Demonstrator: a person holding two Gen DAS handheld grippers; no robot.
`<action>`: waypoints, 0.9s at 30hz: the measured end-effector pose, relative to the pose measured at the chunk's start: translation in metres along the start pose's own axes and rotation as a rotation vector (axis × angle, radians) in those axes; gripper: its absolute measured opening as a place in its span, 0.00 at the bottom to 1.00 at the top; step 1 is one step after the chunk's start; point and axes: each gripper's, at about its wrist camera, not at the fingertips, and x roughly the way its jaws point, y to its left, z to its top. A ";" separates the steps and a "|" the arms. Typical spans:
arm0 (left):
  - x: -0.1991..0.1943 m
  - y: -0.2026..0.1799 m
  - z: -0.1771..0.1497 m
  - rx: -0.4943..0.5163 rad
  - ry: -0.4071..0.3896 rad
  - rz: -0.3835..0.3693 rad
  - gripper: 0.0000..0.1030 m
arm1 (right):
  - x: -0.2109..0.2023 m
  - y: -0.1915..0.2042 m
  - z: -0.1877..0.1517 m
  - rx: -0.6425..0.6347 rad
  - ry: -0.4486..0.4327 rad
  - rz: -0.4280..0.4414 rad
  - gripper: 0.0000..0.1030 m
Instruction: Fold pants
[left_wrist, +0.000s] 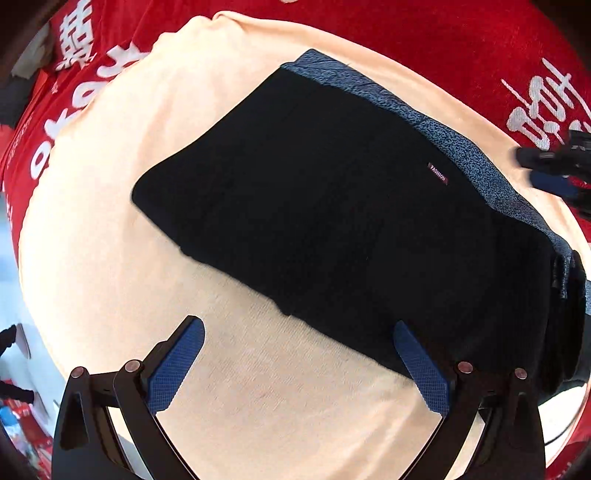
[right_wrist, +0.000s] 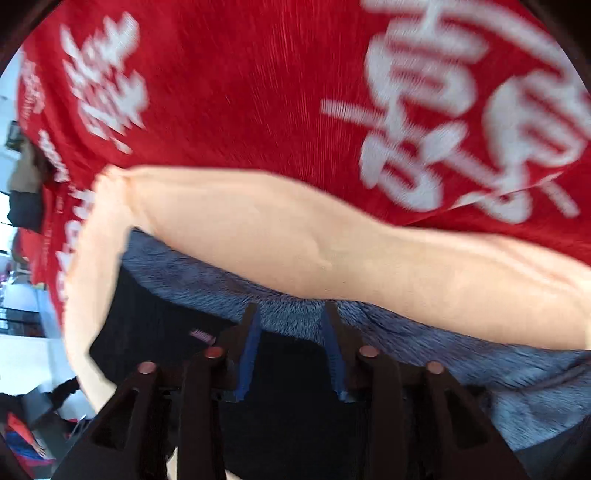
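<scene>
The black pants (left_wrist: 332, 206) lie folded on a peach cloth (left_wrist: 110, 240), with a blue fleecy lining (left_wrist: 461, 147) showing along the far edge and a small "FASHION" tag (left_wrist: 437, 173). My left gripper (left_wrist: 299, 328) is open and empty, its right finger over the pants' near edge. My right gripper (right_wrist: 291, 317) is partly open over the pants (right_wrist: 288, 406), its fingertips at the blue lining (right_wrist: 406, 339); nothing is between the fingers. The right gripper also shows blurred at the right edge of the left wrist view (left_wrist: 554, 166).
A red cloth with white characters (left_wrist: 424, 33) covers the table under the peach cloth (right_wrist: 295, 236); it fills the top of the right wrist view (right_wrist: 240, 92). Floor and clutter show at the left edge (left_wrist: 11, 406).
</scene>
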 end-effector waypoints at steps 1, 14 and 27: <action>-0.003 0.001 -0.001 0.001 -0.003 0.004 1.00 | -0.010 -0.004 -0.005 -0.008 -0.007 -0.004 0.48; -0.030 -0.059 -0.024 0.121 -0.009 -0.046 1.00 | -0.065 -0.082 -0.123 0.016 0.002 -0.285 0.67; -0.040 -0.080 -0.046 0.140 0.001 -0.074 1.00 | -0.047 -0.093 -0.122 0.066 0.090 -0.160 0.11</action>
